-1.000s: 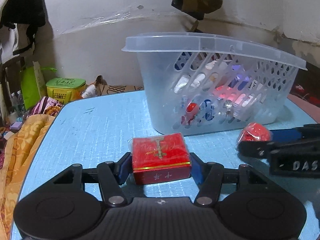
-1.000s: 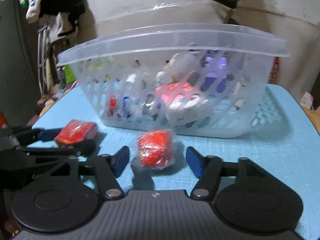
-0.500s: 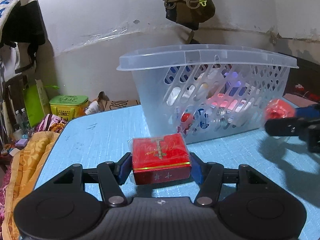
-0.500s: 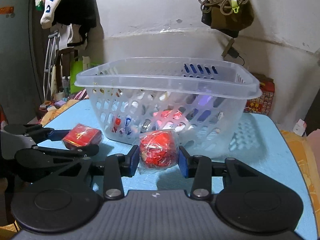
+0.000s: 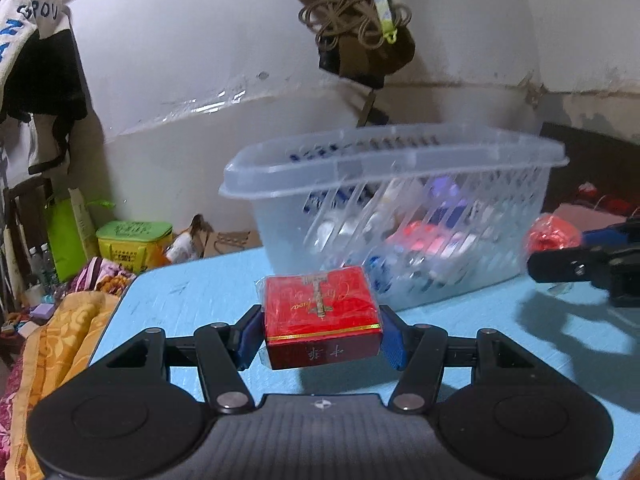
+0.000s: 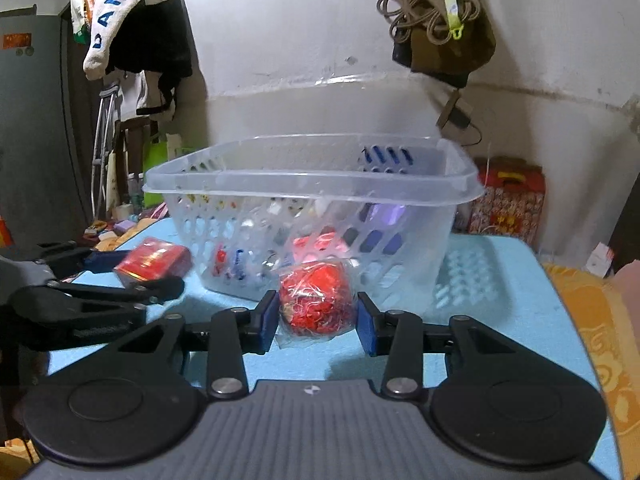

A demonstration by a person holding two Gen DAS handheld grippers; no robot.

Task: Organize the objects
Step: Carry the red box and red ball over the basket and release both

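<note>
Left wrist view: left gripper (image 5: 322, 334) clamped on a red gift box (image 5: 320, 314) with gold trim and plastic wrap, blue pads (image 5: 248, 338) pressed against both short sides, box held clear above the light blue table (image 5: 192, 300). Beyond the box, a translucent slotted plastic basket (image 5: 396, 160) standing on the table, loaded with small packets in red, white and blue, contents blurred. At far right, right gripper (image 5: 560, 256) seen side-on, closed around a red ball in clear wrap (image 5: 552, 236), raised beside the basket's right end. At left, off the table edge, an orange patterned blanket (image 5: 68, 332), a green lidded tub (image 5: 134, 244) and a green bag (image 5: 66, 236). On the white wall above, a dark pouch with coiled cord (image 5: 360, 36).

Right wrist view: right gripper (image 6: 318, 316) shut tight on the red ball in clear wrap (image 6: 316, 300), blue pads (image 6: 266, 318) squeezing it from both sides, ball held in front of the translucent slotted plastic basket (image 6: 312, 176), just below rim height. At left, left gripper (image 6: 132, 272) in profile, gripping the red gift box (image 6: 154, 260) above the light blue table (image 6: 500, 300), close to the basket's left corner. Behind the basket at right, a red patterned gift bag (image 6: 508, 204) against the wall. Hanging clothes (image 6: 136, 24) and a metal crutch (image 6: 104, 140) at upper left.
</note>
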